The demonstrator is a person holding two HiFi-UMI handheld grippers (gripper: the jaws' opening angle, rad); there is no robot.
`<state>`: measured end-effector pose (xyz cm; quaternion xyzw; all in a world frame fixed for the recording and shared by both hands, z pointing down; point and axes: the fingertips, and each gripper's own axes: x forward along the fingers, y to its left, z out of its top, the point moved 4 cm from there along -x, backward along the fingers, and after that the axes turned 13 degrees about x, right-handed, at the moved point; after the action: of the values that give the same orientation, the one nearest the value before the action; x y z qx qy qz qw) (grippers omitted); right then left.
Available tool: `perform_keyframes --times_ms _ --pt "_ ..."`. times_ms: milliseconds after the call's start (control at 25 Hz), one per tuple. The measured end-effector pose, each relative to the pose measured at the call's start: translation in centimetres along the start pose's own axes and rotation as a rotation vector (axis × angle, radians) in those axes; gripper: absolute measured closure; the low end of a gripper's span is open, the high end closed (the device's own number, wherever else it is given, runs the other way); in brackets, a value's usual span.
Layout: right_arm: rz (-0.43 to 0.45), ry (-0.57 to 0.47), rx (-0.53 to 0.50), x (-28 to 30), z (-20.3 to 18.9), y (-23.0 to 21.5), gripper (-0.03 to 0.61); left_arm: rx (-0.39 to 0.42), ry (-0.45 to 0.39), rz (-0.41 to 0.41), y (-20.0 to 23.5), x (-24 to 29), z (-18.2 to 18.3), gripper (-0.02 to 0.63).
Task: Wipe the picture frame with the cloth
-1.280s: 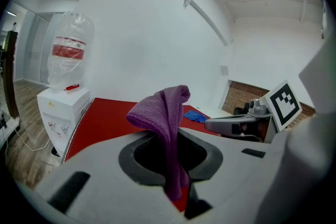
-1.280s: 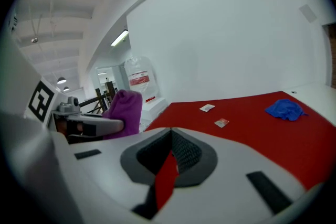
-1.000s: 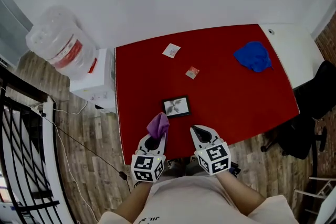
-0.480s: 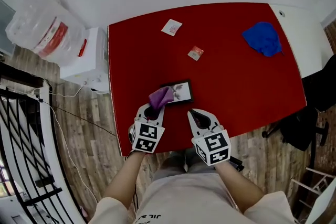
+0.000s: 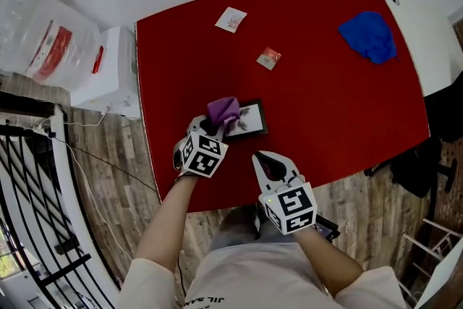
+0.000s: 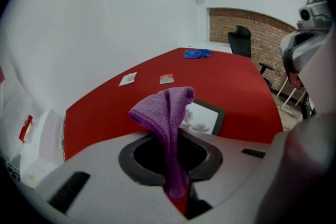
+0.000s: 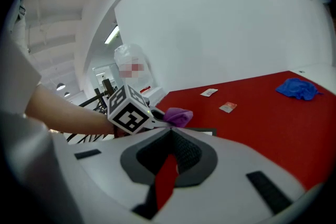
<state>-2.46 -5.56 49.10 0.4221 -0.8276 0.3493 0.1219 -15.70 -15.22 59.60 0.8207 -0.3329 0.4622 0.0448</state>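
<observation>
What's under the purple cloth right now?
The frame's left end lies beneath the cloth, which the left gripper's jaws pinch. The rest of the frame shows on the red table. Whether cloth touches glass is hidden.

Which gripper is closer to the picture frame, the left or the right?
Left. The left gripper, holding the cloth, is at the frame's left edge. The right gripper is apart from it, nearer the person.

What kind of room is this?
Probably an office or workroom, not a home: a black office chair stands by a brick wall, and a big water-cooler bottle sits beside the red table.
</observation>
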Motion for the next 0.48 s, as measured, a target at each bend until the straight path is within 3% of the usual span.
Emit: perform_keyframes --times_ms 200,360,480 --pt "0.002 -0.001 0.021 0.7 0.0 -0.7 0.574 0.099 0.056 -0.041 0.8 2.4 -0.1 0.557" --pt "-0.004 -0.001 0.035 0.7 -0.2 -1.3 0.574 0.180 0.102 -0.127 -0.2 3.3 -0.3 0.557" --pt "-0.006 -0.001 0.047 0.7 -0.2 -1.6 0.574 0.195 0.112 -0.190 -1.6 3.4 -0.5 0.557"
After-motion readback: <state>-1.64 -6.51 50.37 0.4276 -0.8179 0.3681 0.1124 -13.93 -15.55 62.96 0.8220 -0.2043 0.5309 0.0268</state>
